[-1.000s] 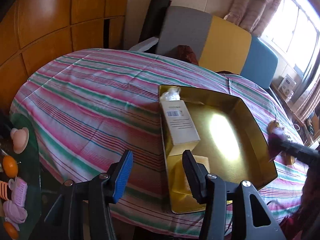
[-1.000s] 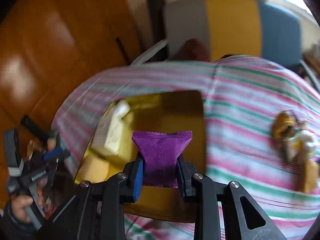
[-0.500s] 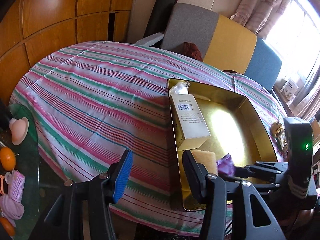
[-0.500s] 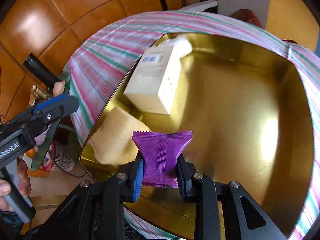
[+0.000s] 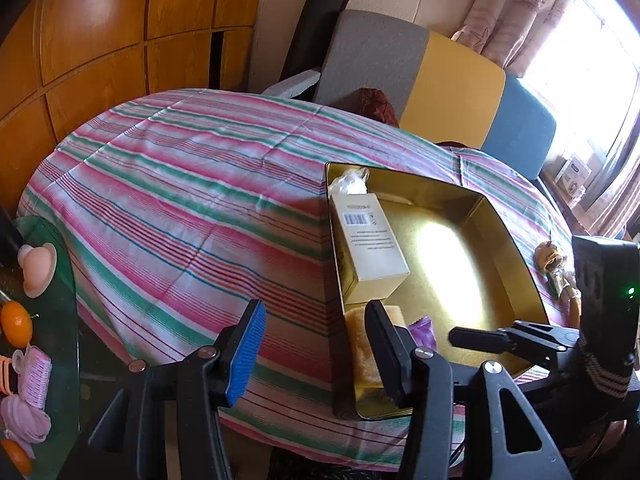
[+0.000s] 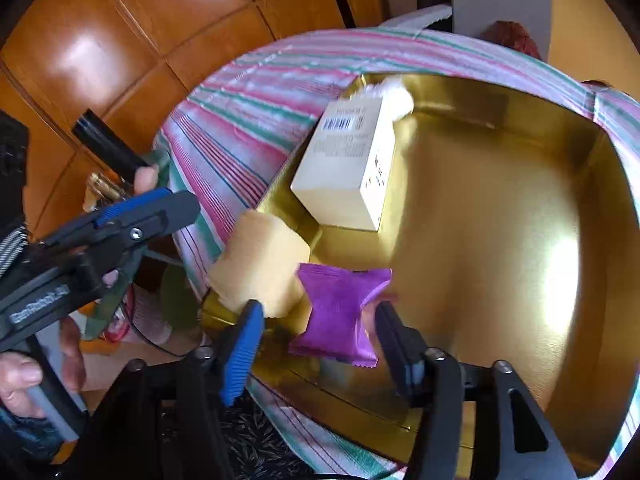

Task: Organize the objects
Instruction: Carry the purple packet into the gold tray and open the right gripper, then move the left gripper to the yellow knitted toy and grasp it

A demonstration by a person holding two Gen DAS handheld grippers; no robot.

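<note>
Over tray, near corner: right gripper (image 6: 318, 334) parted, jaws just opened; purple packet (image 6: 340, 316) between them, pads clear of it on both sides.
Packet place: inside gold tray (image 6: 500, 208), on floor at about 7 o'clock of tray in right wrist view, touching yellow sponge-like block (image 6: 260, 264) on its left.
Packet axis: long axis running roughly 12 to 6 o'clock in right wrist view, slightly tilted; crimped ends at top and bottom, top end flared toward 1 o'clock.
Cream box (image 6: 348, 168): lying flat along tray's left wall, long axis about 1 to 7 o'clock, barcode end toward far corner; white crumpled wrapper (image 6: 396, 92) beyond it in that corner.
Left gripper (image 5: 316, 354): partly open, nothing between jaws; held over striped tablecloth (image 5: 180, 208) just outside tray's near left corner.
Right wrist view only: full packet outline, gap at both pads, person's hand (image 6: 24, 376) on left gripper handle at 9 o'clock.
Left wrist view only: just a sliver of packet (image 5: 422, 330) behind own finger; small sweets (image 5: 554, 258) on cloth at 3 o'clock outside tray; sofa (image 5: 420, 68) at 12 o'clock; side table with oranges (image 5: 16, 326) at 9 o'clock.
Count in tray: one packet, one box, one block, one wrapper.
Count of grippers: two.
</note>
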